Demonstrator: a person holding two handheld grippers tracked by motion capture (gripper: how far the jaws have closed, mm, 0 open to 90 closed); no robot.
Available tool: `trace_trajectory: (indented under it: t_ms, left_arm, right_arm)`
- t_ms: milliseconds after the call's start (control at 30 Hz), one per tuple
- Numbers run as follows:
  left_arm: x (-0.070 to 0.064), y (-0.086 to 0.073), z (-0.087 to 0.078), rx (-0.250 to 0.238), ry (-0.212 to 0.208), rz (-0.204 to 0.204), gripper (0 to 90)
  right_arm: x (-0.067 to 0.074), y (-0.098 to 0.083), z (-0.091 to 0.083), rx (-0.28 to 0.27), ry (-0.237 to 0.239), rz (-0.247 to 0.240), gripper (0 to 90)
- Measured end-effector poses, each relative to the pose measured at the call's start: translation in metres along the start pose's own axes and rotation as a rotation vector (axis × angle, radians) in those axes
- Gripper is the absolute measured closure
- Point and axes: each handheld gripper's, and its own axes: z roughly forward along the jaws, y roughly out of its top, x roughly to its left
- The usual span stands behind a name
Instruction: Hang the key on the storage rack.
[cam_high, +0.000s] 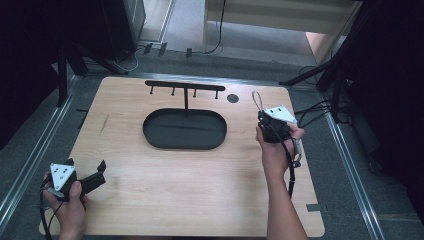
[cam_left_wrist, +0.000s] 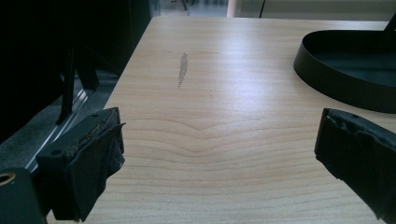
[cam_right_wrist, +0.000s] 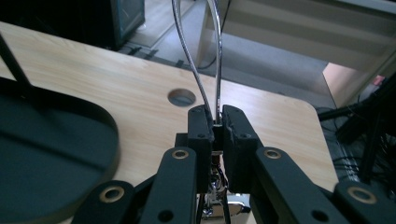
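We see a thin wire loop pinched between the pressed-together jaws of the right gripper, held above the table right of the black oval tray, while the left gripper rests spread wide at the near left corner.

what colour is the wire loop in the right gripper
Shiny silver metal wire loop, clearest in the right gripper view.

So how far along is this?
Done: the right claw is shut on a wire loop and holds it above the table. Probably left: hanging it on the rack over the tray, whose hooks look bare. The left claw is open.
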Motion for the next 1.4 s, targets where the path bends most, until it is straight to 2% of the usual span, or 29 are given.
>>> trace_trajectory:
  t_ms: [67,133,300,433,767,967,1167,1400]
  left_arm:
    - [0.0,0.0,0.0,-0.002,-0.001,0.0,1.6]
    - [0.0,0.0,0.0,-0.003,-0.003,-0.003,1.6]
    - [0.001,0.0,0.0,-0.003,-0.003,-0.007,1.6]
    - [0.0,0.0,0.0,-0.004,-0.003,-0.005,1.6]
    - [0.0,0.0,0.0,-0.002,-0.004,-0.002,1.6]
    - [0.0,0.0,0.0,-0.002,-0.004,-0.005,1.6]
    - [0.0,0.0,0.0,-0.003,-0.007,-0.006,1.6]
    - [0.001,0.0,0.0,0.001,-0.008,-0.003,1.6]
  right_arm:
    - [0.013,0.005,-0.002,-0.027,0.017,-0.014,83.5]
    - [0.017,0.006,-0.002,-0.029,0.019,-0.02,83.5]
    - [0.038,0.014,-0.002,-0.052,0.047,-0.032,83.5]
    - [0.053,0.016,-0.001,-0.054,0.07,-0.064,83.6]
    - [0.079,0.017,-0.001,-0.075,0.122,-0.086,83.5]
    - [0.094,0.017,0.001,-0.068,0.151,-0.098,83.6]
    - [0.103,0.017,0.005,-0.059,0.162,-0.103,83.5]
    - [0.107,0.015,0.011,-0.064,0.107,-0.082,83.6]
